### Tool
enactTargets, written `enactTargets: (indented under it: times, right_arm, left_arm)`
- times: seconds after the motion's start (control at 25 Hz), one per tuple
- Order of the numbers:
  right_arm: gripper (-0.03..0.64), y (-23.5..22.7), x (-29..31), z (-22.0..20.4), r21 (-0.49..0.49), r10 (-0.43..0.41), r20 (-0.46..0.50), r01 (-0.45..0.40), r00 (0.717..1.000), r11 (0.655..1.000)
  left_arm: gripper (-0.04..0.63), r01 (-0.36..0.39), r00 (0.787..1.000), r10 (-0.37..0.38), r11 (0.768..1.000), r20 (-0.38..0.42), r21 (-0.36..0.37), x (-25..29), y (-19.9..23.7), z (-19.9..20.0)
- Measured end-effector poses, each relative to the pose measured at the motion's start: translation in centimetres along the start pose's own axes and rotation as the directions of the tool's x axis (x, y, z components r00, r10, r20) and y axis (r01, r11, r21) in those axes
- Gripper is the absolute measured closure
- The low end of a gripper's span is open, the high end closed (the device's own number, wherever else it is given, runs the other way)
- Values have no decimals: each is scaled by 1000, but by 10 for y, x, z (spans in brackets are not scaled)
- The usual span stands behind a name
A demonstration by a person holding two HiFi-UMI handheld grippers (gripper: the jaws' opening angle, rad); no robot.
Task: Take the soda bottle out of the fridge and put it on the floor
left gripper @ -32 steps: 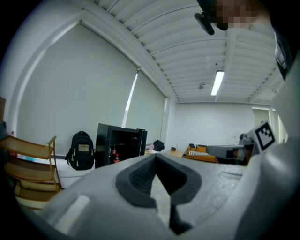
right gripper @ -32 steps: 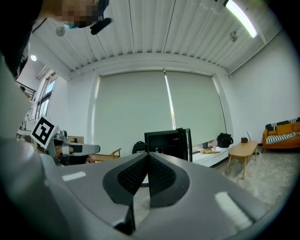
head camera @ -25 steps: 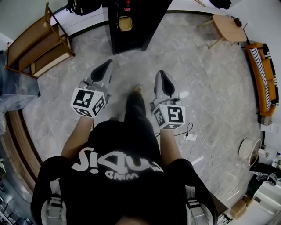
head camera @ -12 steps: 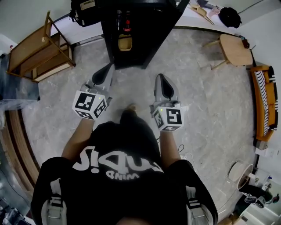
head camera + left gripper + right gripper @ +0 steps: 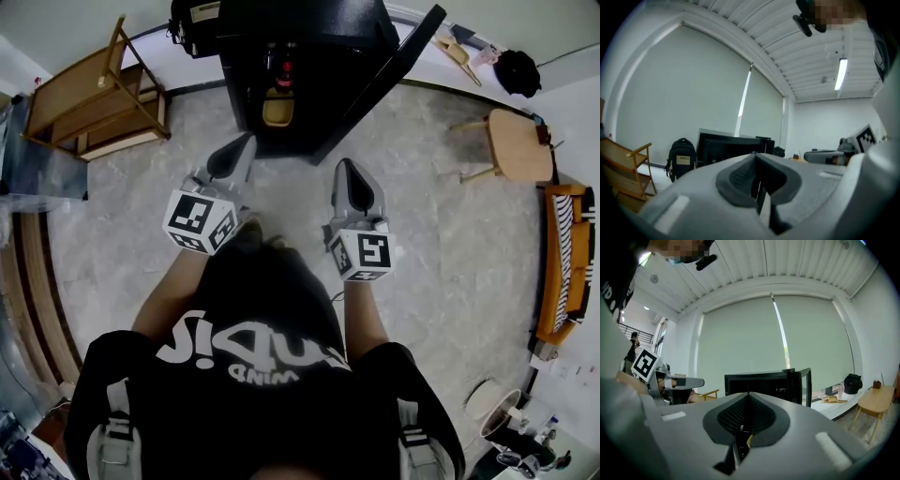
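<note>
The black fridge (image 5: 309,56) stands ahead with its door (image 5: 384,84) swung open to the right. On a shelf inside stands a dark bottle with a red label (image 5: 284,71), and a yellow item (image 5: 277,112) lies below it. My left gripper (image 5: 234,152) is shut and empty, pointing level at the fridge from a short way off. My right gripper (image 5: 352,178) is beside it, also shut with nothing in it. In the left gripper view the closed jaws (image 5: 754,161) hide most of the fridge (image 5: 731,146). The right gripper view shows the fridge (image 5: 764,383) past the closed jaws (image 5: 747,401).
A wooden rack (image 5: 89,94) stands at the left and a black backpack (image 5: 682,158) leans by the fridge. A small round wooden table (image 5: 520,145) and an orange sofa (image 5: 562,262) are at the right. Marble floor (image 5: 441,244) lies between me and the fridge.
The person has walked forward, so the fridge has come nearer and lower in the head view. Both grippers were carried along towards it and stay shut.
</note>
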State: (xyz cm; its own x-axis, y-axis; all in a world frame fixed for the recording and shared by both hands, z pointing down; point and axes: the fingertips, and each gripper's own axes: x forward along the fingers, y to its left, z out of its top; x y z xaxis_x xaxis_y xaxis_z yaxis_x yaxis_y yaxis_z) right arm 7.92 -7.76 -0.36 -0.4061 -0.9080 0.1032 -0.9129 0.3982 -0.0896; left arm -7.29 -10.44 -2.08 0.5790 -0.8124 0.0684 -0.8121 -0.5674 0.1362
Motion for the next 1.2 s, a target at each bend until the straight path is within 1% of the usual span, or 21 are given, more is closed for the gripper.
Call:
enactTargets:
  times: [0.32, 0.56, 0.68, 0.88, 1.2]
  right_arm:
    - [620, -11, 37, -1, 20, -16, 7, 16, 1000, 1000]
    - [620, -17, 66, -16, 18, -33, -25, 33, 999, 999]
    - [620, -18, 81, -31, 18, -21, -46, 22, 999, 1000]
    - [620, -22, 102, -64, 19, -10, -43, 11, 999, 1000]
    - [620, -38, 110, -139, 33, -20, -3, 20, 1000, 999]
  left_arm:
    - [594, 29, 1000, -29, 1000, -8, -1, 33, 28, 1]
    - [594, 69, 997, -69, 998, -32, -5, 59, 48, -11]
    - [594, 83, 995, -83, 997, -48, 2, 74, 56, -25]
    - [594, 83, 996, -82, 996, -44, 22, 91, 69, -55]
    - [594, 85, 996, -84, 996, -23, 18, 97, 76, -134]
